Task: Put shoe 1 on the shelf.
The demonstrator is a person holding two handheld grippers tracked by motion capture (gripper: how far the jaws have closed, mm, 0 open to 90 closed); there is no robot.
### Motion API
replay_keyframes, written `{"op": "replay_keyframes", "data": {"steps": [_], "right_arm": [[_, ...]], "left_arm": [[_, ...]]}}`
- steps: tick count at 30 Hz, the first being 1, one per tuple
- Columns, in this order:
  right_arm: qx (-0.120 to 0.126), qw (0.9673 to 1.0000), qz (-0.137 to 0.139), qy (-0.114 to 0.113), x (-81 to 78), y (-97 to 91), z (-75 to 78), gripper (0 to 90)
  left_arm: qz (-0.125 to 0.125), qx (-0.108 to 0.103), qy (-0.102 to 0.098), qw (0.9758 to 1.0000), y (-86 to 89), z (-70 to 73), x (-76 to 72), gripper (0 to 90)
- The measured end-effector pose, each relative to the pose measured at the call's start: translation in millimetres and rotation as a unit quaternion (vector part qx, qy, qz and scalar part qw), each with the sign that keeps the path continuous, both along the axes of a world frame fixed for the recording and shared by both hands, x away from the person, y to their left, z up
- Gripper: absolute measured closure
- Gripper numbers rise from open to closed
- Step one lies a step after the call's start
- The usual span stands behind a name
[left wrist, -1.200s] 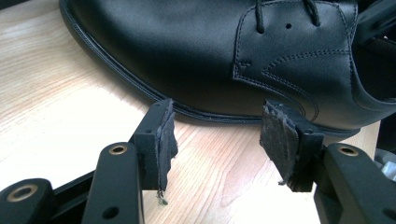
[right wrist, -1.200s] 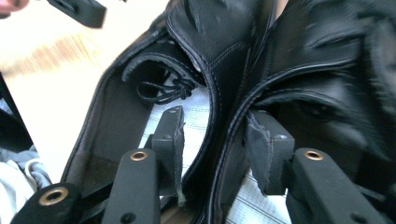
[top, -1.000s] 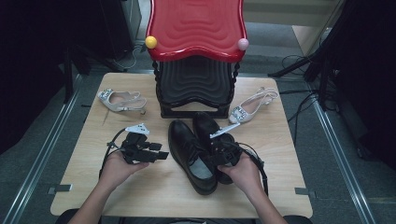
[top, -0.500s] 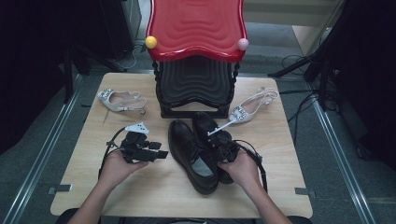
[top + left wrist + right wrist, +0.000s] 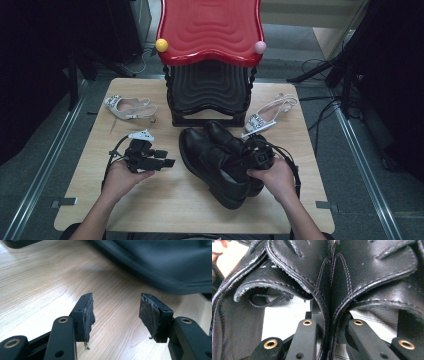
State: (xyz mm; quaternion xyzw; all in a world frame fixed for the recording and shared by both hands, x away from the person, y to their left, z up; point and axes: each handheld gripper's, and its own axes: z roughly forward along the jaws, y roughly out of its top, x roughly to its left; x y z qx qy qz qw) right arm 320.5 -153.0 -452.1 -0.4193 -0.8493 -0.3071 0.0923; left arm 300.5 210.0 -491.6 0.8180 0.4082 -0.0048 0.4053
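Two black shoes [image 5: 220, 160] lie side by side on the worktop [image 5: 165, 215] just in front of the red stool [image 5: 210, 55], toes towards its dark base. At their heel end the right gripper [image 5: 250, 157] is held in the person's right hand [image 5: 272, 175], and in the right gripper view its jaws have just been closing on the inner walls of both shoes, which are pressed together between the pads, one jaw inside each shoe's opening. To the left of the stool's front and apart from the shoes, the left gripper [image 5: 167, 162] rests in the left hand [image 5: 120, 175] low over the wood; in the left gripper view its jaws stand wide apart with only bare wood between them, and the side of a black shoe [image 5: 160, 267] lies just beyond. One pale sandal [image 5: 129, 107] lies to the left of the stool, and another sandal [image 5: 270, 114] lies to its right.
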Motion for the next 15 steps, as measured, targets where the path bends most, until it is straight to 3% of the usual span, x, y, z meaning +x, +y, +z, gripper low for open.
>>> {"op": "replay_keyframes", "data": {"steps": [9,15], "right_arm": [[0.075,0.9972,-0.009,-0.006,-10.8,-25.2,39.9,83.4],[0.110,0.9928,-0.030,-0.037,-5.8,-26.6,65.4,83.4]], "left_arm": [[0.004,-0.002,-0.001,1.0000,3.2,-0.5,0.9,45.5],[0.001,0.002,-0.002,1.0000,0.2,-1.5,1.3,45.5]]}}
